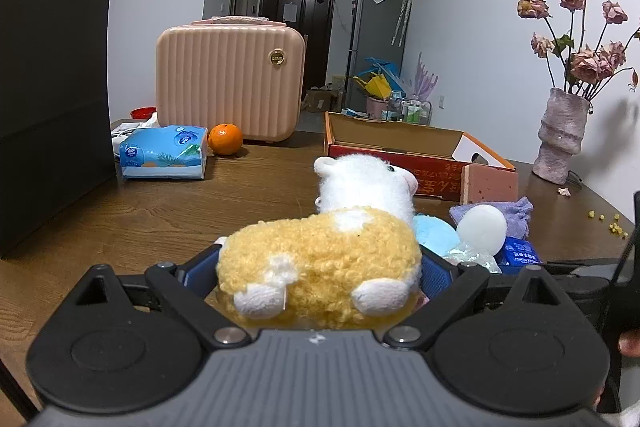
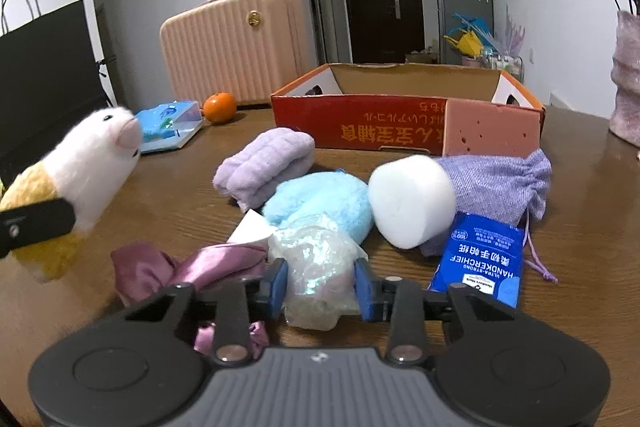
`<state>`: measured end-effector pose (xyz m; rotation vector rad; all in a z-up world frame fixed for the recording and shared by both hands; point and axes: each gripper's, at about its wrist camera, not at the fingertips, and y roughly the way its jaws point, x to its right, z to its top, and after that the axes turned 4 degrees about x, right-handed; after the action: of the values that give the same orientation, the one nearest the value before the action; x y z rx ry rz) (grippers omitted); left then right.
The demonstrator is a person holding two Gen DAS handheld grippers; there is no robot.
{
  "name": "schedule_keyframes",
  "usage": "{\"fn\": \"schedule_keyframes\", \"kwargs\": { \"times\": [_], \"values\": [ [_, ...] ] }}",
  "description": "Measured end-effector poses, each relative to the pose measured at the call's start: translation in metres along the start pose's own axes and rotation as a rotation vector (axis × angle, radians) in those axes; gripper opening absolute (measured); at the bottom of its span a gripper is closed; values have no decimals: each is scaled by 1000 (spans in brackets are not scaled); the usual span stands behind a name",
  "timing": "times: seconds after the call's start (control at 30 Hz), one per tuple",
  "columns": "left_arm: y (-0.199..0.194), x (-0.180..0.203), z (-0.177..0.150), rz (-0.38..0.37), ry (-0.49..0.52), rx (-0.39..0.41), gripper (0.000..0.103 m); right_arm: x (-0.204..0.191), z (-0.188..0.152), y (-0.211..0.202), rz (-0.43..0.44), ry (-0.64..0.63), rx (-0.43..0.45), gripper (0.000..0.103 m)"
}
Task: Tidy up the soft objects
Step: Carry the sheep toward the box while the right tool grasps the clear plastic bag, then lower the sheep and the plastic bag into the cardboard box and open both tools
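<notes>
Plush sheep (image 1: 320, 259) sits pinched in the left claw (image 1: 318, 273), lifted clear of the worktop (image 1: 160, 219). The right claw (image 2: 322, 287) has its blue pads pressed onto a crinkly iridescent bundle (image 2: 316, 267), with a mauve satin scrunchie (image 2: 180, 271) just beside it. Beyond lie a blue fluffy pouch (image 2: 320, 203), a white foam block (image 2: 412, 199), a tissue packet (image 2: 480, 259), a lilac drawstring bag (image 2: 504, 187) and a folded lilac towel (image 2: 264, 163). Behind them stands an open red cardboard box (image 2: 360, 131), with a pink sponge (image 2: 492, 131) against its front.
</notes>
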<state>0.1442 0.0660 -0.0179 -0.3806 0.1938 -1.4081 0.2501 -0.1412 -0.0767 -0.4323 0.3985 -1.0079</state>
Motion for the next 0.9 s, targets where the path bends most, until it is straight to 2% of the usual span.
{"fn": "schedule_keyframes", "kwargs": {
  "times": [0.43,0.9],
  "values": [
    [1,3,9,8,-3,16,98,10,7,-28,-24,6,73,21],
    [5,10,39,3,15,78,98,29,33,-58,-76,31,212,20]
  ]
}}
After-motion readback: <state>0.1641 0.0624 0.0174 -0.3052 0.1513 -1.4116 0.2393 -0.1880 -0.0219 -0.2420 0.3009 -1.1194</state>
